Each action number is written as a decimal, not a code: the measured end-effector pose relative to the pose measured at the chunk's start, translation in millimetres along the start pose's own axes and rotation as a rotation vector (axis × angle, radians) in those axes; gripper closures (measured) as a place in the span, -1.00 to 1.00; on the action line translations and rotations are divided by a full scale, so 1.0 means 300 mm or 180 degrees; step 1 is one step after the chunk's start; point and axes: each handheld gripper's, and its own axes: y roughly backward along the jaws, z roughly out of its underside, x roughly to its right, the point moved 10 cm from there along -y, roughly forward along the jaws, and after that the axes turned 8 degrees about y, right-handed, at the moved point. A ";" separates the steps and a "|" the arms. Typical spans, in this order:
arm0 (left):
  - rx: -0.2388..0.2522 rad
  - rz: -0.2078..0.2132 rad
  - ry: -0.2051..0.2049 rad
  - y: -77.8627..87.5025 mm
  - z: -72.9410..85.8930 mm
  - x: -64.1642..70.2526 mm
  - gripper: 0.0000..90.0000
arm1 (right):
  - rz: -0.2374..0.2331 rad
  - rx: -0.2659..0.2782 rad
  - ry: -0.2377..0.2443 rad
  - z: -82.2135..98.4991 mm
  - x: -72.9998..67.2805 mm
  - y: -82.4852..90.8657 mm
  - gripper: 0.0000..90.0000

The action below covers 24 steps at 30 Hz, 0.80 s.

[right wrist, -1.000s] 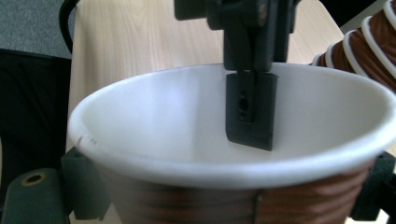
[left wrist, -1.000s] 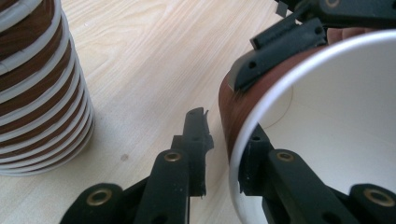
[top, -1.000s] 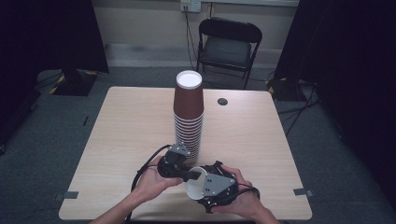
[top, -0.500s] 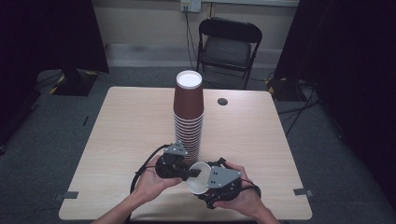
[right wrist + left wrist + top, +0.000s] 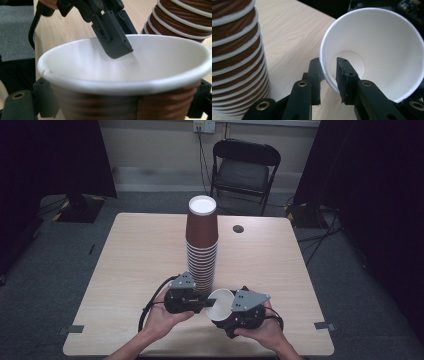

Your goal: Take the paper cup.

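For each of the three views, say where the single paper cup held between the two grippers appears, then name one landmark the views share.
High view: the cup lies low and centre, mouth facing the left gripper.
Left gripper view: it fills the upper right, its wall between the fingers.
Right gripper view: it spans the lower frame.
Shared landmark: the tall cup stack.

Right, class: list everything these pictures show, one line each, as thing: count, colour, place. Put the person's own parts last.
Table: one, light wood, centre of room.
Stack of cups: one, brown with white rims, upside down, mid-table.
Loose cup: one, brown outside, white inside, on its side at the near edge.
Round cap: one, dark, far side of the tabletop.
Folding chair: one, black, behind the table.
Left gripper: one, black, one jaw inside the loose cup, one outside its wall.
Right gripper: one, black, around the loose cup's body.
Hands: two, holding the grippers.
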 end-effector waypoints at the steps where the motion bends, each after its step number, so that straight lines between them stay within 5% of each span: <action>1: 0.0039 0.0004 -0.0006 0.002 -0.002 0.000 0.64 | 0.0005 0.0010 -0.0018 -0.001 0.001 0.002 -0.74; 14: 0.0439 -0.0074 -0.0003 0.049 -0.025 -0.006 0.42 | 0.0099 0.0074 -0.0332 0.022 0.048 0.025 -0.74; 24: 0.0528 -0.0442 0.0080 0.097 0.011 -0.074 -0.06 | 0.0311 0.0085 -0.0671 0.060 0.110 0.049 -0.74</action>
